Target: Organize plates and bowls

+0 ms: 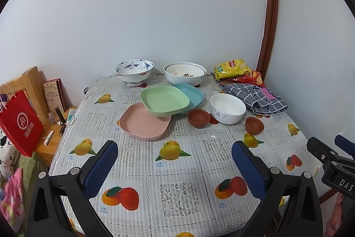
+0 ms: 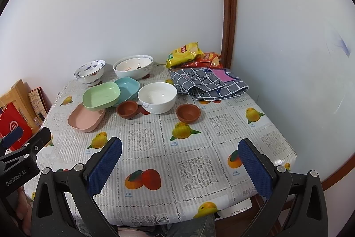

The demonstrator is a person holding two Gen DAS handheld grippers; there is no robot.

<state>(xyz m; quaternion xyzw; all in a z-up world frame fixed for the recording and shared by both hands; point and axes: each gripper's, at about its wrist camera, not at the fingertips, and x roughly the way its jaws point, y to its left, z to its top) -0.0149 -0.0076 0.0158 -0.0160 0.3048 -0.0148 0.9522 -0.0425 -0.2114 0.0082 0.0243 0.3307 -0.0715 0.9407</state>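
A green square plate [image 1: 164,102] [image 2: 101,95] leans on a pink plate [image 1: 144,123] [image 2: 85,120] and a blue plate [image 1: 193,96] [image 2: 128,88]. A white bowl [image 1: 227,108] [image 2: 157,97] stands between two small brown bowls [image 1: 198,117] [image 1: 254,124] [image 2: 127,109] [image 2: 188,113]. At the back stand a blue-patterned bowl [image 1: 133,70] [image 2: 89,71] and two nested white bowls [image 1: 185,74] [image 2: 133,68]. My left gripper [image 1: 175,167] and right gripper [image 2: 179,167] are open and empty over the table's near part.
A fruit-print tablecloth [image 1: 177,161] [image 2: 173,148] covers the table. A checked cloth [image 1: 257,97] [image 2: 208,83] and snack bags [image 1: 237,70] [image 2: 193,54] lie at the back right. A red bag [image 1: 20,123] and wooden stand are left of the table. Walls close the back and right.
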